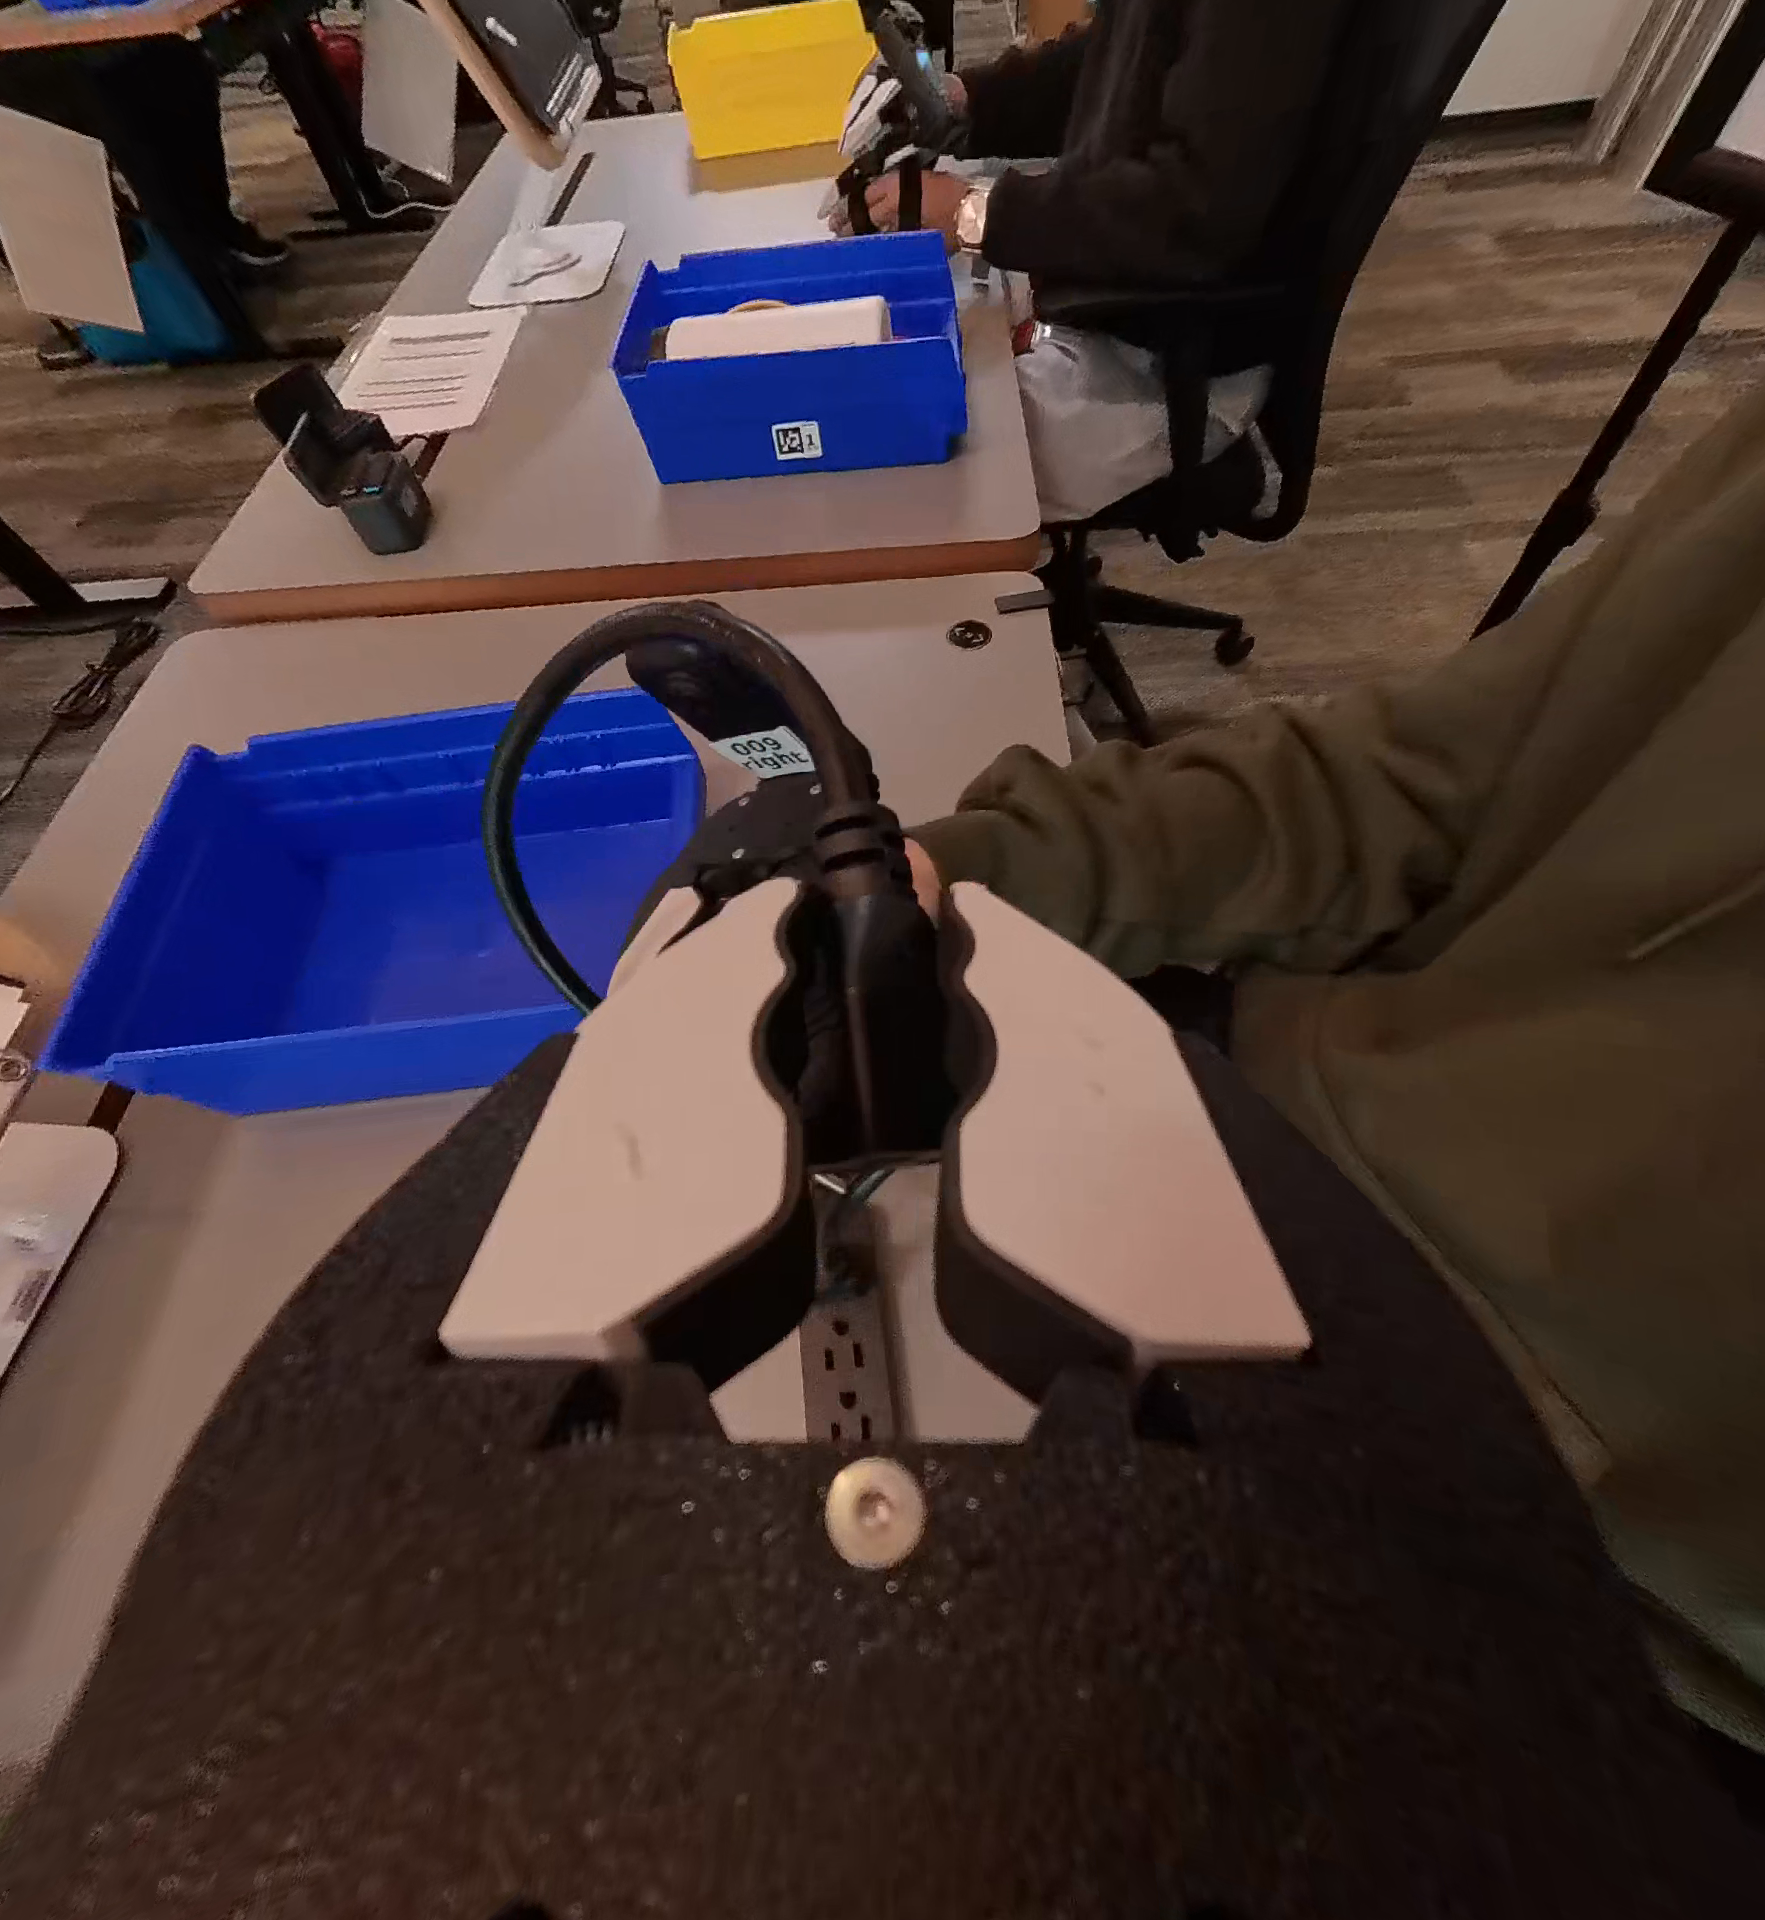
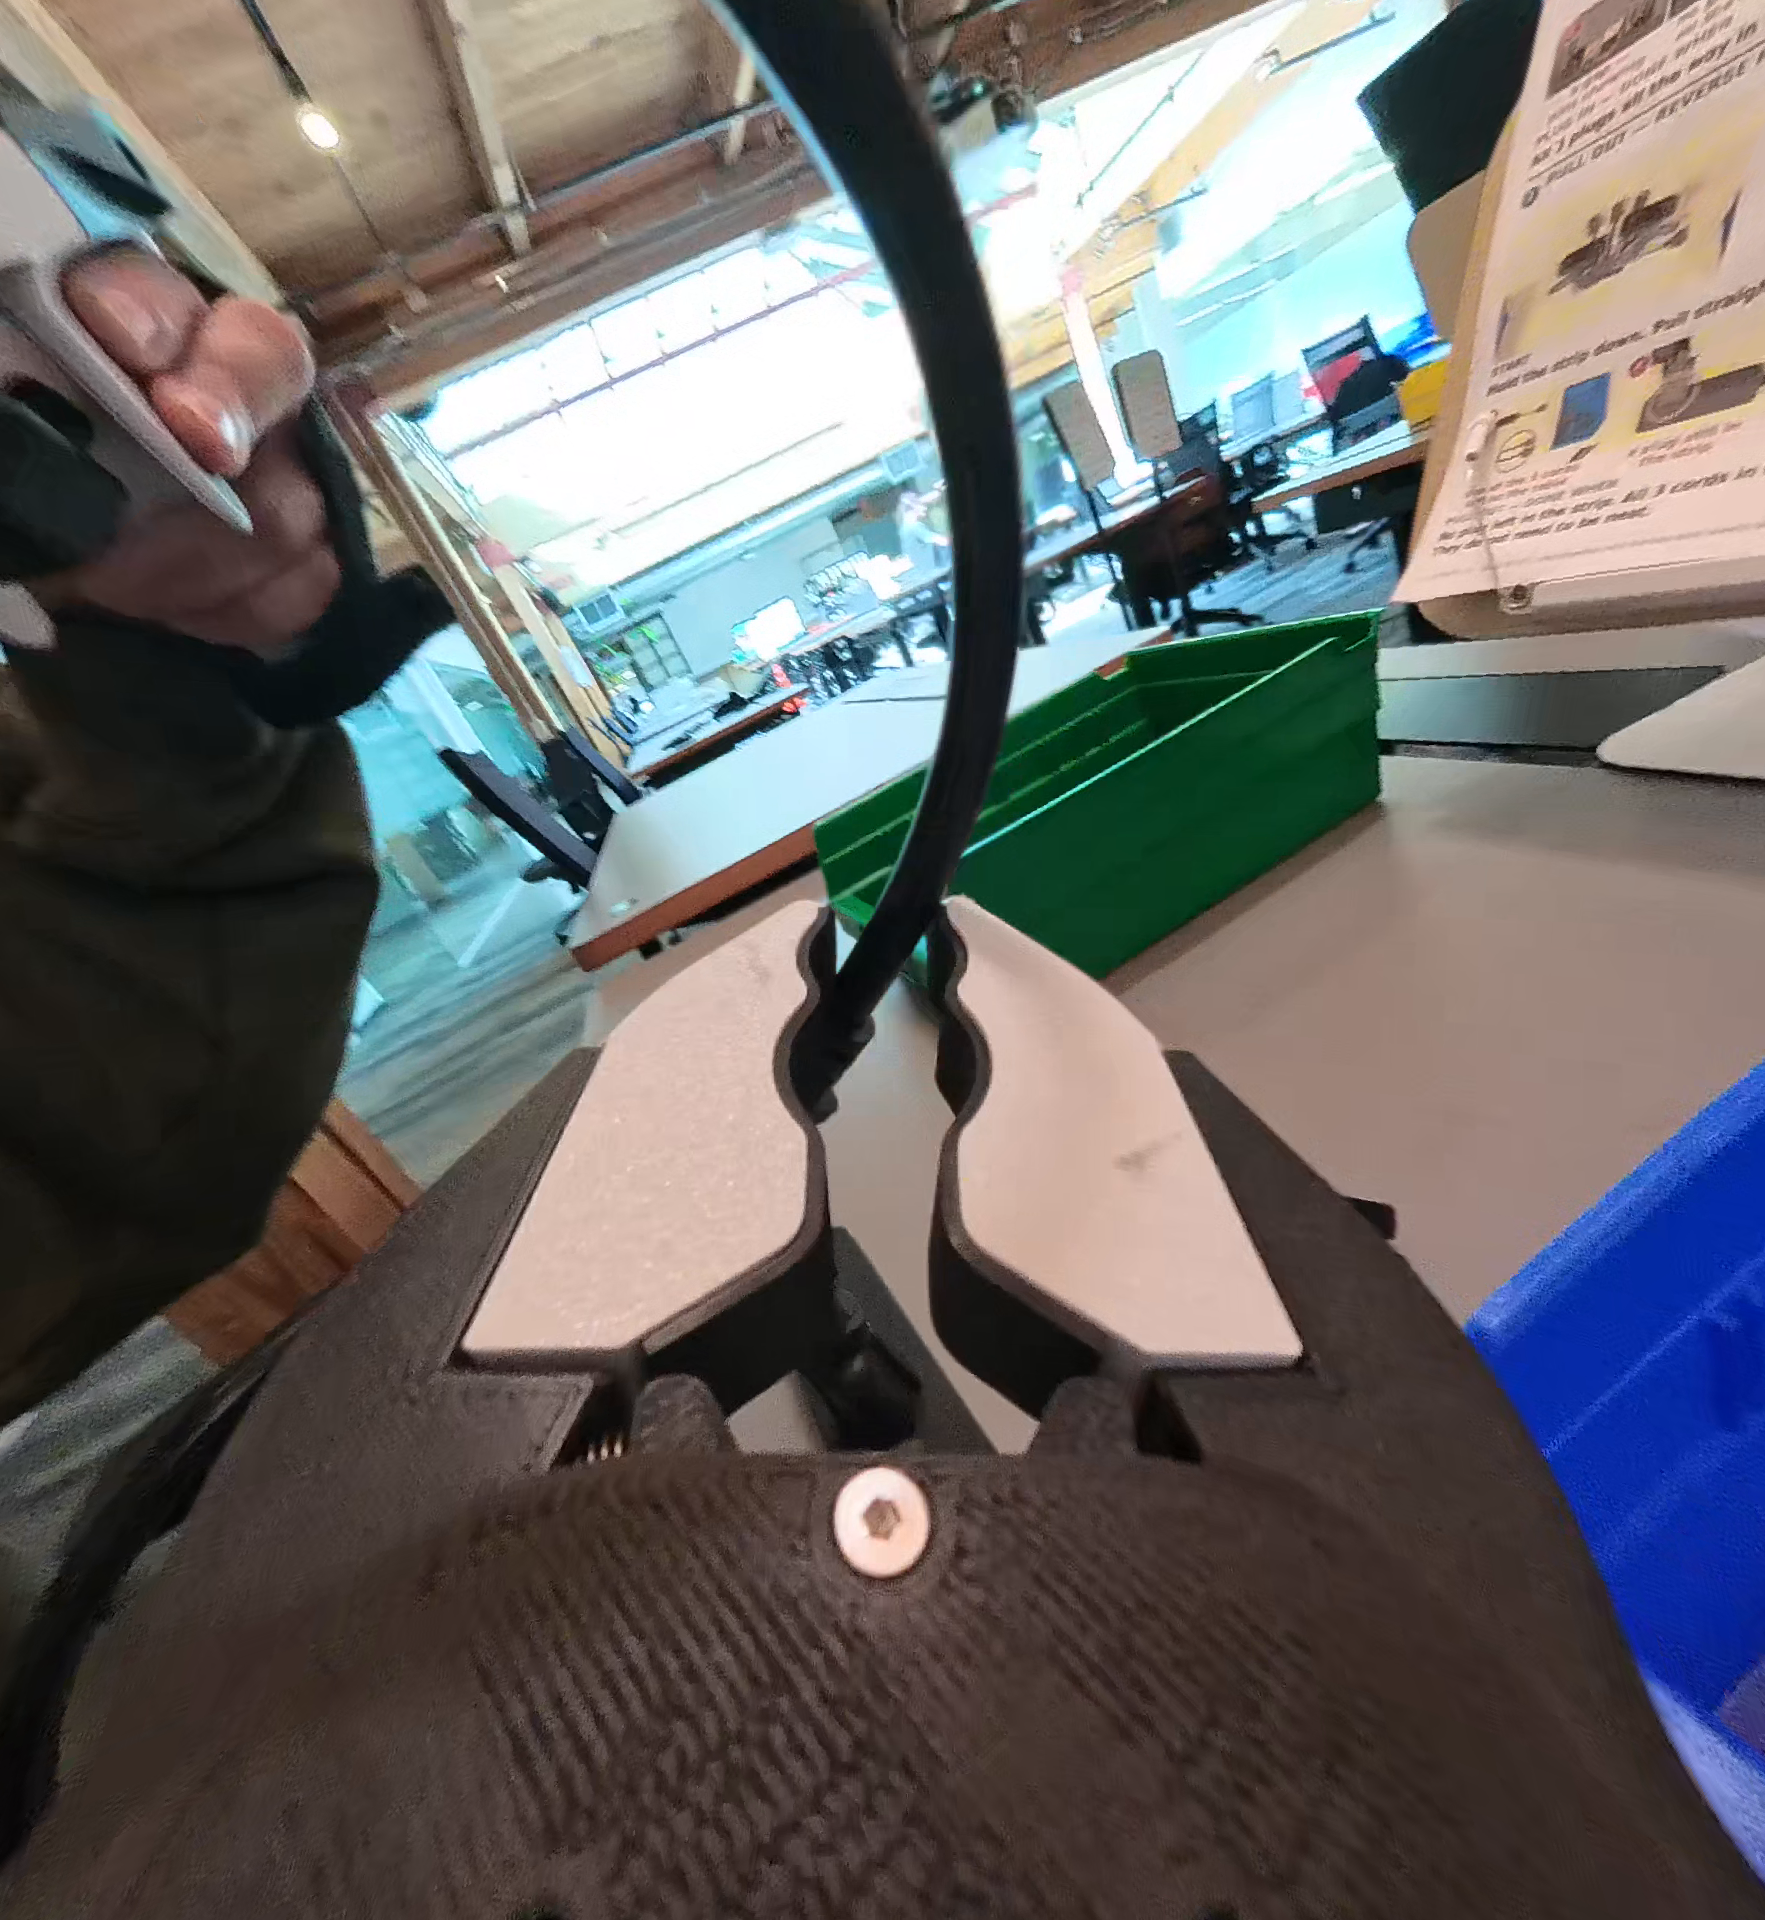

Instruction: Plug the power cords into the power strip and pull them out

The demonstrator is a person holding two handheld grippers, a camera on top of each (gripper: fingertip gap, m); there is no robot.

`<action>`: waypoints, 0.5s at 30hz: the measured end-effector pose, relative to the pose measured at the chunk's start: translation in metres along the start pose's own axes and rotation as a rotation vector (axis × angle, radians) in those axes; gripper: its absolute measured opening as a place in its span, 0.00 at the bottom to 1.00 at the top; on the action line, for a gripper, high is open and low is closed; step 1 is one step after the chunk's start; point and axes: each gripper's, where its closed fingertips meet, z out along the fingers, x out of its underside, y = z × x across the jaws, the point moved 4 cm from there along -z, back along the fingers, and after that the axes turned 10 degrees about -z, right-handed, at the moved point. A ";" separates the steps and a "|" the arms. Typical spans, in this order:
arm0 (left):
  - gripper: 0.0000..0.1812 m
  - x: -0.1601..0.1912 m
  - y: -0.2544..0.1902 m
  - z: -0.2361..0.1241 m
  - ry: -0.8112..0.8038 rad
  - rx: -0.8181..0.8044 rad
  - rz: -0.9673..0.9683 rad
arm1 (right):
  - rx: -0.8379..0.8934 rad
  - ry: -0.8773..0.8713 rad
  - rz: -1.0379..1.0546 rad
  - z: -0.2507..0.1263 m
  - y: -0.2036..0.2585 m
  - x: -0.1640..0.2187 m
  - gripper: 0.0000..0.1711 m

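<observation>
My left gripper (image 1: 857, 904) points down and is shut on a black plug (image 1: 883, 1018). The plug stands upright over the grey power strip (image 1: 847, 1371), which shows below between the fingers. Its metal prongs show just above the strip. The black cord (image 1: 514, 790) loops up and back from the plug. My right gripper (image 1: 753, 821) sits just behind the plug. In the right wrist view its fingers (image 2: 883, 925) stand a narrow gap apart with the cord (image 2: 971, 520) rising between them against the left finger. I cannot tell whether they pinch it.
An empty blue bin (image 1: 369, 904) sits left of the strip and shows at the right in the right wrist view (image 2: 1688, 1455). A green bin (image 2: 1169, 821) stands beyond. An instruction sheet (image 2: 1636, 312) stands at the right. Another table holds a blue bin (image 1: 795, 353), with a seated person (image 1: 1169, 156) beside it.
</observation>
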 end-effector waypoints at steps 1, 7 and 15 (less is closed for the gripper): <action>0.12 0.001 0.000 0.000 -0.010 0.015 0.000 | -0.003 -0.007 0.018 -0.001 -0.002 -0.001 0.08; 0.09 0.011 0.014 -0.016 -0.189 -0.014 -0.023 | -0.014 -0.174 0.080 -0.016 -0.004 -0.037 0.05; 0.11 0.055 0.039 -0.027 -0.289 -0.163 -0.097 | -0.205 -0.031 -0.214 0.006 0.037 -0.056 0.06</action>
